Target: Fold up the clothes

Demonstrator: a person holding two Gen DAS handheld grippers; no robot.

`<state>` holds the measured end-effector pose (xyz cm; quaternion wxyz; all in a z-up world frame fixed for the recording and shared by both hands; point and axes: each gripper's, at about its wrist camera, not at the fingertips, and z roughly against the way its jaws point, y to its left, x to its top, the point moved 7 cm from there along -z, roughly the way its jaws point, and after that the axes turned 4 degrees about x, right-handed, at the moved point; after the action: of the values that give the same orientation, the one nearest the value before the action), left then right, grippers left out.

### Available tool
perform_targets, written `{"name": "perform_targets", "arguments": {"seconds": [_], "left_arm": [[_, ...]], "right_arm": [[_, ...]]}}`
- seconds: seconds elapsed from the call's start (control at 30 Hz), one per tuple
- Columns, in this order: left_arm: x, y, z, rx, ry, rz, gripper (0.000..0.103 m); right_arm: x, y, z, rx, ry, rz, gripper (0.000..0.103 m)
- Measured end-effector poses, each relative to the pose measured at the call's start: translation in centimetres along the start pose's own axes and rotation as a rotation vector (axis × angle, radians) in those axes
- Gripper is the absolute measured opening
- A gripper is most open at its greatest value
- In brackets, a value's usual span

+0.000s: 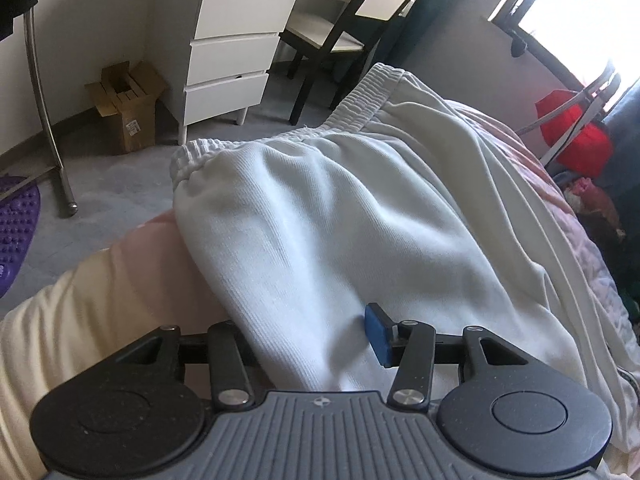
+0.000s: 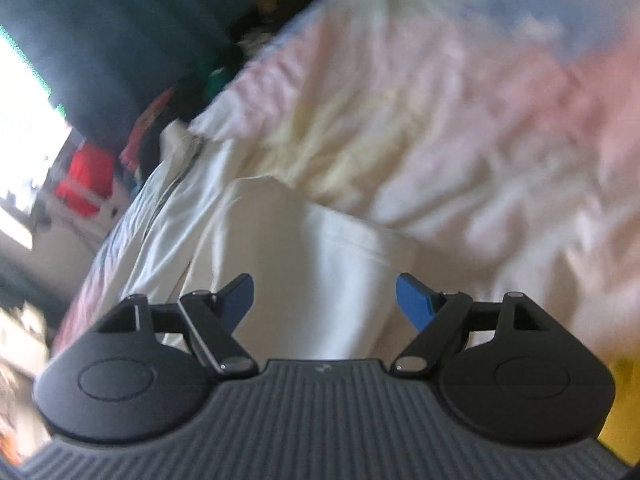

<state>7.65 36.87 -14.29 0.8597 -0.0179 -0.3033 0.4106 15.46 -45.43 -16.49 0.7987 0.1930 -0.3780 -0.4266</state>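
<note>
- White sweatpants [image 1: 320, 200] spread on pastel bedspread [image 1: 100, 280], waistband [image 1: 280, 136] at 12 o'clock.
- Left gripper [image 1: 312, 332] half-closed, bunched fabric between the pads, apparently pinched; thick wad could slip mid-fold.
- Right gripper [image 2: 324, 300] wide, empty, over folded leg [image 2: 304, 248]; blurred view, could snag bedspread too.

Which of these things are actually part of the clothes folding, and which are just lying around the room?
Part of the job:
white sweatpants
left claw, holding the sweatpants
right claw, open

Just lying about:
cardboard box
white drawer unit
chair
purple mat
</note>
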Motion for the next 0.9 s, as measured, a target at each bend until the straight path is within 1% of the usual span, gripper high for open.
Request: {"name": "perform_targets", "arguments": {"seconds": [0.1, 0.17, 0.27, 0.3, 0.33, 0.4, 0.47, 0.5, 0.53, 0.57, 0.6, 0.63, 0.67, 0.7, 0.73, 0.77, 0.8, 0.83, 0.9], "left_arm": [[0.0, 0.1, 0.1, 0.011, 0.001, 0.001, 0.051], [0.1, 0.2, 0.2, 0.016, -0.001, 0.000, 0.051], [0.2, 0.3, 0.2, 0.014, 0.003, 0.011, 0.051], [0.2, 0.3, 0.2, 0.013, 0.003, 0.015, 0.051], [0.3, 0.3, 0.2, 0.014, 0.003, 0.017, 0.051], [0.4, 0.3, 0.1, 0.014, 0.004, 0.019, 0.050], [0.4, 0.3, 0.1, 0.016, 0.004, 0.019, 0.050], [0.4, 0.2, 0.0, 0.017, 0.003, 0.016, 0.050], [0.4, 0.1, 0.0, 0.018, 0.003, 0.015, 0.050], [0.4, 0.1, 0.0, 0.015, 0.003, 0.016, 0.050], [0.4, 0.1, 0.0, 0.010, 0.004, 0.023, 0.050], [0.4, 0.2, -0.1, 0.004, 0.005, 0.031, 0.050], [0.4, 0.3, -0.1, -0.005, 0.007, 0.049, 0.050], [0.5, 0.5, -0.1, -0.022, 0.003, 0.079, 0.046], [0.6, 0.7, -0.1, -0.039, 0.000, 0.108, 0.039], [0.8, 1.0, 0.0, -0.059, -0.015, 0.135, 0.021], [1.0, 1.2, 0.1, -0.066, -0.031, 0.141, 0.009], [1.1, 1.3, 0.3, -0.072, -0.048, 0.147, 0.008], [1.2, 1.6, 0.9, -0.099, -0.052, 0.173, 0.006]], "right_arm": [[-0.5, -2.2, -0.9, 0.017, 0.041, -0.150, 0.081], [-0.8, -3.0, -1.7, 0.038, 0.078, -0.205, 0.081], [-1.2, -3.2, -2.6, 0.090, 0.124, -0.254, 0.081], [-1.3, -3.1, -2.9, 0.115, 0.134, -0.263, 0.079], [-1.4, -2.9, -3.1, 0.137, 0.142, -0.270, 0.074], [-1.6, -2.4, -3.5, 0.171, 0.155, -0.273, 0.074], [-1.8, -1.7, -3.8, 0.185, 0.159, -0.258, 0.058], [-1.8, -1.4, -3.9, 0.179, 0.153, -0.239, 0.055], [-1.8, -1.1, -4.0, 0.173, 0.148, -0.221, 0.045], [-1.8, -0.8, -4.0, 0.166, 0.142, -0.202, 0.031], [-1.7, -0.6, -4.0, 0.161, 0.138, -0.186, 0.023], [-1.6, -0.5, -4.0, 0.159, 0.133, -0.175, 0.013], [-1.5, -0.4, -3.8, 0.157, 0.122, -0.163, 0.008], [-1.2, -0.2, -3.6, 0.155, 0.103, -0.151, 0.007], [-0.9, 0.0, -3.3, 0.157, 0.080, -0.137, 0.006], [-0.5, 0.5, -2.7, 0.170, 0.050, -0.117, 0.006], [0.0, 1.0, -2.2, 0.184, 0.021, -0.087, 0.006], [0.5, 1.7, -1.3, 0.198, -0.020, -0.054, 0.006], [1.4, 2.7, 0.2, 0.227, -0.097, -0.018, 0.006]]}}
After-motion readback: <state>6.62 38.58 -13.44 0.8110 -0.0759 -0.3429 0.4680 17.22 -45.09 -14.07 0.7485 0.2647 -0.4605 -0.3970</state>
